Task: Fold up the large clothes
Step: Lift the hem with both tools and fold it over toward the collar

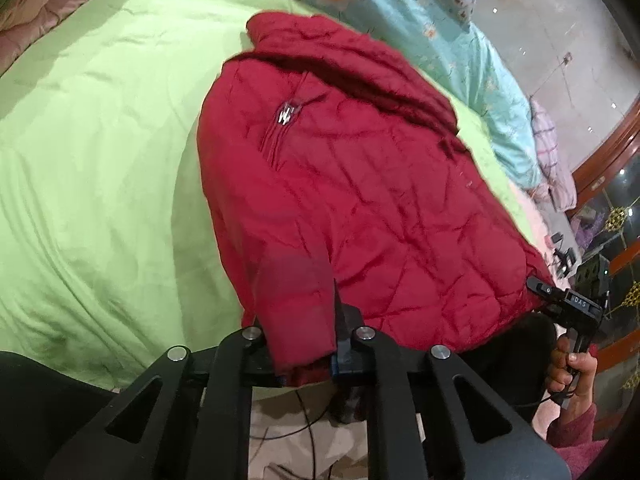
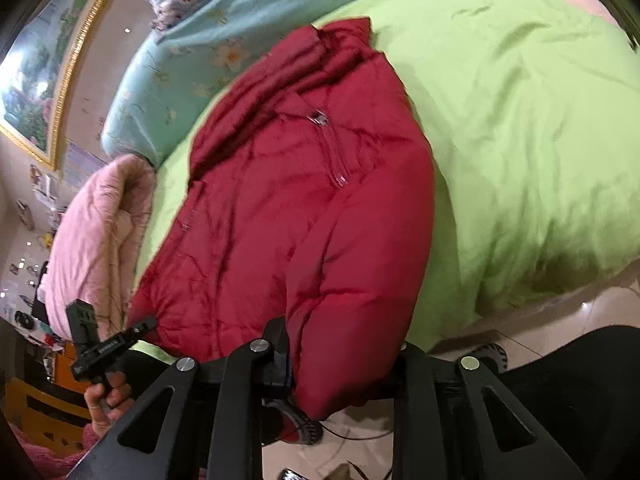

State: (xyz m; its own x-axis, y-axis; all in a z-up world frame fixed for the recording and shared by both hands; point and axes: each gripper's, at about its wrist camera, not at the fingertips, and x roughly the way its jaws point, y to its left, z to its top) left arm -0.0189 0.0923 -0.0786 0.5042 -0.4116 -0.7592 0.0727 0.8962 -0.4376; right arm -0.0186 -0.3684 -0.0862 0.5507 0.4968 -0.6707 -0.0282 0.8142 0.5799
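Left wrist: red jacket [image 1: 360,200] hides claw [image 1: 308,344] tips.

Only one readable mark: white letters "DAS" on the black body of the right gripper [image 1: 538,289], seen from the left wrist view just past the near right corner of the red jacket [image 1: 340,184]. From the right wrist view the left gripper [image 2: 149,323], at the jacket's near left corner, carries a similar white print but it is too blurred to read. Nothing legible on the jacket or bedding
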